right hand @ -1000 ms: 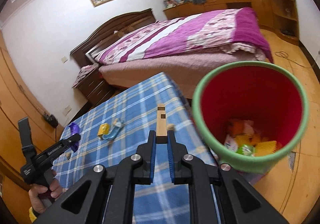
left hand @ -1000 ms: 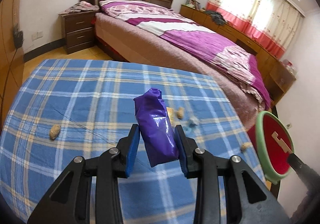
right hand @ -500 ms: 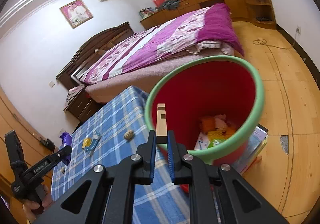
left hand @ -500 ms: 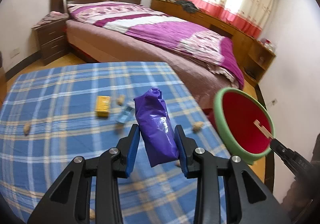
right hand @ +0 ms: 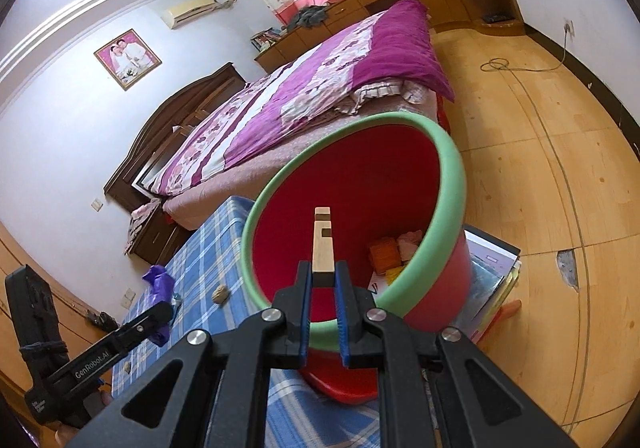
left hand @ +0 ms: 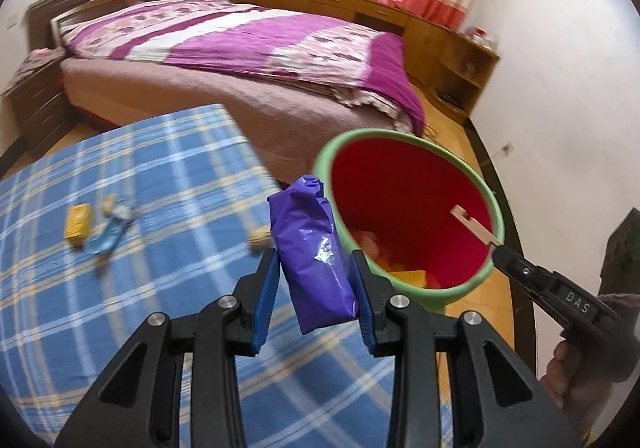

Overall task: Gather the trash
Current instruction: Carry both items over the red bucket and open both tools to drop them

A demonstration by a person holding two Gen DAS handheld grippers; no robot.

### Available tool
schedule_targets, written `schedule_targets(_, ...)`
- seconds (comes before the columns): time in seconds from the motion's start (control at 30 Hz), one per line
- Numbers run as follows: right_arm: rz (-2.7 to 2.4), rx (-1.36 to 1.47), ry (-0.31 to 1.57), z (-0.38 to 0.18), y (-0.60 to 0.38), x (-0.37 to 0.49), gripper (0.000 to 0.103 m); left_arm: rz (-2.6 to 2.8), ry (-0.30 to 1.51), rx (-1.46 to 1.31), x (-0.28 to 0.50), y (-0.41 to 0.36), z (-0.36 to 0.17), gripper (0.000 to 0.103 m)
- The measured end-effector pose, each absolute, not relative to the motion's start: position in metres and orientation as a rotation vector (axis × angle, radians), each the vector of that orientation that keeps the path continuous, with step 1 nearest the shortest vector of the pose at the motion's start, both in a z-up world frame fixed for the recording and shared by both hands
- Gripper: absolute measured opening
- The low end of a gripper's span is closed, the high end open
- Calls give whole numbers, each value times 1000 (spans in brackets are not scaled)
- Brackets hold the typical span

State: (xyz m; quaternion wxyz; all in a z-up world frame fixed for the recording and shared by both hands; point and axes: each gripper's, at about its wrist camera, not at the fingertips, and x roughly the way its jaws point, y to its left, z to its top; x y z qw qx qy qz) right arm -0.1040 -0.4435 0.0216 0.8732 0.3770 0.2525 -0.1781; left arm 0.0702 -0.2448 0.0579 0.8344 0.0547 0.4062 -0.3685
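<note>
My left gripper (left hand: pixel 314 280) is shut on a purple wrapper (left hand: pixel 310 248) and holds it above the table's right edge, beside the rim of the red bin with a green rim (left hand: pixel 404 219). My right gripper (right hand: pixel 322 284) is shut on a small wooden piece (right hand: pixel 322 244) held over the bin's mouth (right hand: pixel 352 207). The bin (right hand: pixel 448 183) stands by the table and holds several pieces of trash. The wooden piece (left hand: pixel 474 226) and the right gripper (left hand: pixel 496 248) show in the left wrist view; the left gripper (right hand: pixel 168 318) with the wrapper (right hand: pixel 158 280) shows in the right.
The blue plaid table (left hand: pixel 168 183) carries a yellow box (left hand: pixel 78 226), a pale blue wrapper (left hand: pixel 108 234) and nut shells (left hand: pixel 258 238). A nut shell (right hand: pixel 220 294) lies near the bin. A bed (left hand: pixel 240 47) stands behind. Books (right hand: pixel 492 272) lie on the wooden floor (right hand: pixel 540 151).
Both grippers have moved toward the bin. The purple wrapper has travelled right to the bin's rim, and the wooden piece now sits over the bin's mouth.
</note>
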Motion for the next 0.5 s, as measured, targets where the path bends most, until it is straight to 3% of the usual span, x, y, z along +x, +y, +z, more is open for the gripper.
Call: schedule_targets(0.5,-377,833,528,7,-467,-105,16,-874,861,242,64,-323,44,37)
